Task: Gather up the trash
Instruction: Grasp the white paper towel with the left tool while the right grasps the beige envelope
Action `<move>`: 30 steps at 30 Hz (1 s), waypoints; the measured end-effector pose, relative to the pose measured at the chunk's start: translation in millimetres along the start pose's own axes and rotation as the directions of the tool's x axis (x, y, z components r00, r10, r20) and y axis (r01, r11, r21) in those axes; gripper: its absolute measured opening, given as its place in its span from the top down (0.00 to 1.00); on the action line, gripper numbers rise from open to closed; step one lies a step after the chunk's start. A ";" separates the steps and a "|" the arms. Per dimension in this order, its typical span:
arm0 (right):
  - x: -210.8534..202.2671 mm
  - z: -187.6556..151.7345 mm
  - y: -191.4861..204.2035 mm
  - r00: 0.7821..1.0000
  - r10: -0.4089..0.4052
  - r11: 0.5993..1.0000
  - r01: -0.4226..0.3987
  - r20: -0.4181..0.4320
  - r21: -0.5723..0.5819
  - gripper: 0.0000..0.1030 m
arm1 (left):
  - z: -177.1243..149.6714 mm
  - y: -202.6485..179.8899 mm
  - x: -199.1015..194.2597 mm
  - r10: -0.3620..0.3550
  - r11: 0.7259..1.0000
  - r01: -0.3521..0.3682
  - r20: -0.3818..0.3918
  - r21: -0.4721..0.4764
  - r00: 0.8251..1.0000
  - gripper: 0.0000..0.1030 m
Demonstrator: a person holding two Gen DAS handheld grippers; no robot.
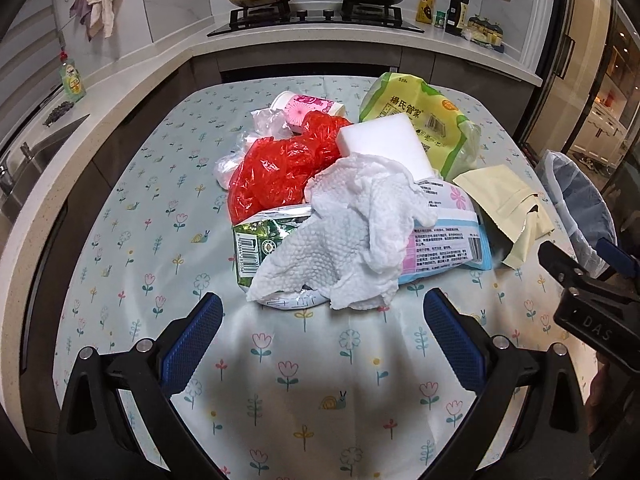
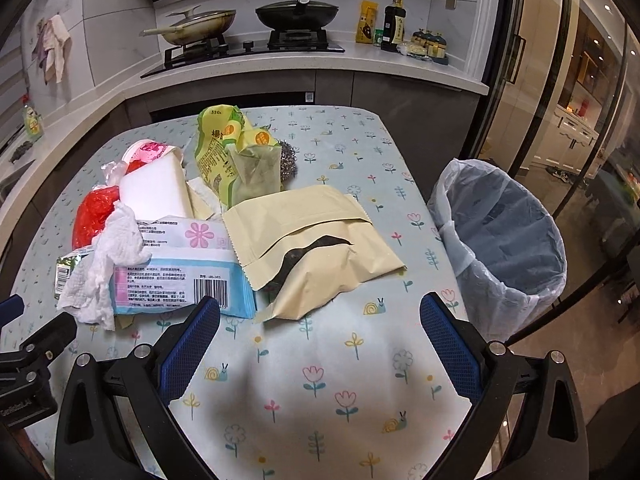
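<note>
Trash pile (image 1: 344, 204) heaped mid-table, lined bin (image 2: 504, 240) waiting at right edge. Left gripper (image 1: 322, 332) and right gripper (image 2: 320, 332) spread wide, empty, near side, ready for picking.

A home kitchen: gas stove (image 1: 316, 18) with two pans, sink (image 1: 36, 152), condiment bottles (image 2: 394, 24).

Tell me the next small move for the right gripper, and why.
Probably ease the open right gripper forward and close on the near edge of the beige pouch. It lies nearest, on the side of the pile towards the lined trash bin, with only its far-left corner under other trash, so it should lift free for a short carry to the bin.
</note>
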State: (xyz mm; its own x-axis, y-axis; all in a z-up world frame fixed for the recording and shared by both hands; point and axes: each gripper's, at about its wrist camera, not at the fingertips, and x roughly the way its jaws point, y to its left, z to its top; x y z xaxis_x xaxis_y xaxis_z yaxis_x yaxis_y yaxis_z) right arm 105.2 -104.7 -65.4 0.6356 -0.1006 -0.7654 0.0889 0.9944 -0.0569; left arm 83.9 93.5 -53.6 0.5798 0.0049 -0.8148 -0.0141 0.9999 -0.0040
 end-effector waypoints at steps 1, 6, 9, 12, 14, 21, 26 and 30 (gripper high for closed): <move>4.9 0.4 1.4 1.000 -0.002 1.000 0.002 -0.006 0.004 0.08 | 2.3 1.5 3.7 -0.005 1.000 0.005 -0.003 -0.004 1.000 0.07; 29.6 3.1 -0.7 0.999 -0.007 0.999 0.009 -0.042 0.043 0.11 | 13.9 3.6 23.3 -0.011 1.000 0.011 -0.020 -0.014 1.000 0.07; 42.5 3.7 -2.0 0.998 -0.004 0.998 0.008 -0.067 0.056 0.18 | 19.6 0.6 32.5 -0.022 1.000 0.021 -0.024 -0.011 0.999 0.07; 52.0 2.5 -1.5 0.996 -0.009 0.998 0.014 -0.084 0.055 0.24 | 23.5 -5.6 38.4 -0.036 0.999 0.036 -0.024 0.004 0.999 0.07; 56.1 2.2 -1.3 0.996 -0.012 0.999 0.017 -0.092 0.052 0.30 | 25.4 -9.4 41.2 -0.046 0.999 0.046 -0.024 0.011 0.999 0.07; 64.0 0.8 -10.9 0.993 -0.001 0.996 0.012 -0.121 0.083 0.66 | 28.2 -12.2 51.1 -0.087 0.996 0.086 -0.050 -0.005 0.995 0.23; 64.1 -1.7 -20.5 0.992 0.012 0.995 0.002 -0.126 0.105 0.85 | 27.2 -12.7 48.9 -0.146 0.989 0.145 -0.057 -0.017 0.988 0.48; 55.4 -2.2 -28.3 0.994 0.023 0.993 -0.009 -0.111 0.120 0.90 | 25.4 -17.4 41.4 -0.175 0.985 0.175 -0.051 -0.003 0.983 0.72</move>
State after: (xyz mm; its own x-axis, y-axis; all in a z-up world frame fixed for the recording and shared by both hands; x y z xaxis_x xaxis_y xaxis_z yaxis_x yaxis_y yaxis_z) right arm 136.2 -138.4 -107.6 0.5481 -0.0740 -0.8331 0.1743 0.9843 0.0273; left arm 128.8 76.7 -72.5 0.5309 -0.1709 -0.8300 0.0852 0.9853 -0.1483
